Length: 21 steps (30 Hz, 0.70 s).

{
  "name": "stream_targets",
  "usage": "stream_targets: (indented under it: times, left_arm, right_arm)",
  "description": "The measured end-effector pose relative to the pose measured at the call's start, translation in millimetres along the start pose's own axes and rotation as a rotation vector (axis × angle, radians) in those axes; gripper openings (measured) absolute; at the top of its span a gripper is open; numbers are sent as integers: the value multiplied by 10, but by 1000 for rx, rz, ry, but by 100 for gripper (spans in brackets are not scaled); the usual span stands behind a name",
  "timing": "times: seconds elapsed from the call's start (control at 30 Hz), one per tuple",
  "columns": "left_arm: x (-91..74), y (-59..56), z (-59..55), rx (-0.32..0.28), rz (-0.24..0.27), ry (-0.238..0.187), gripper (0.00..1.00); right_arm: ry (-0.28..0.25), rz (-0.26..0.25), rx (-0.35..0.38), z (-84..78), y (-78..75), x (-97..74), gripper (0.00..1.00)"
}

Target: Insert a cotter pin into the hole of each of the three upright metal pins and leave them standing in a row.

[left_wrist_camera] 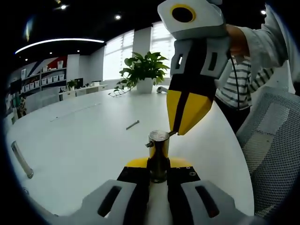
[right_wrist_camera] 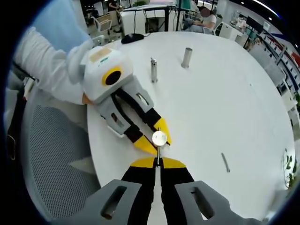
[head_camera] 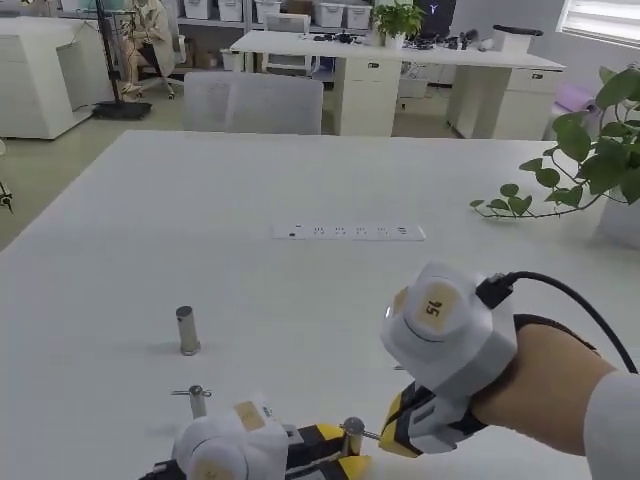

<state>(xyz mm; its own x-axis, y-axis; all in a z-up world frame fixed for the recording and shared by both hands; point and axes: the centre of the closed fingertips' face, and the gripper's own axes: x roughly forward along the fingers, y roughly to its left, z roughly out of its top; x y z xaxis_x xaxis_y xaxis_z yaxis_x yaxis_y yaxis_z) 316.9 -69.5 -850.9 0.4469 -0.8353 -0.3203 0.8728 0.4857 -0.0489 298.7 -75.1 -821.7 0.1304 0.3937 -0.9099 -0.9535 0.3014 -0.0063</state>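
Three metal pins stand on the white table (head_camera: 300, 190). The bare pin (head_camera: 187, 330) is farthest. A second pin (head_camera: 197, 398) has a cotter pin through its top. My left gripper (head_camera: 340, 452) is shut on the third pin (head_camera: 352, 428), seen close up as third pin (left_wrist_camera: 158, 152), and holds it upright. My right gripper (head_camera: 390, 432) is shut on a thin cotter pin (right_wrist_camera: 158, 152) whose tip meets that pin's head (right_wrist_camera: 159, 138). In the left gripper view the right gripper (left_wrist_camera: 180, 130) comes down from above. The other two pins (right_wrist_camera: 153, 70) (right_wrist_camera: 187, 57) stand beyond the left gripper (right_wrist_camera: 155, 142).
A loose cotter pin (left_wrist_camera: 132, 124) lies on the table beyond the held pin, also seen as loose cotter pin (right_wrist_camera: 225, 162). A power strip (head_camera: 350, 232) is set in the table's middle. A potted plant (head_camera: 590, 160) trails at the right edge. A mesh chair (left_wrist_camera: 272, 150) sits close by.
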Motion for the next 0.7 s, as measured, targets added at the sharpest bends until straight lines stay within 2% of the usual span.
stream_targets:
  times: [0.7]
  left_arm:
    - [18,16,5,-5,0,-2,11]
  right_arm:
    - [-14,4,-47,138,-18,45,5]
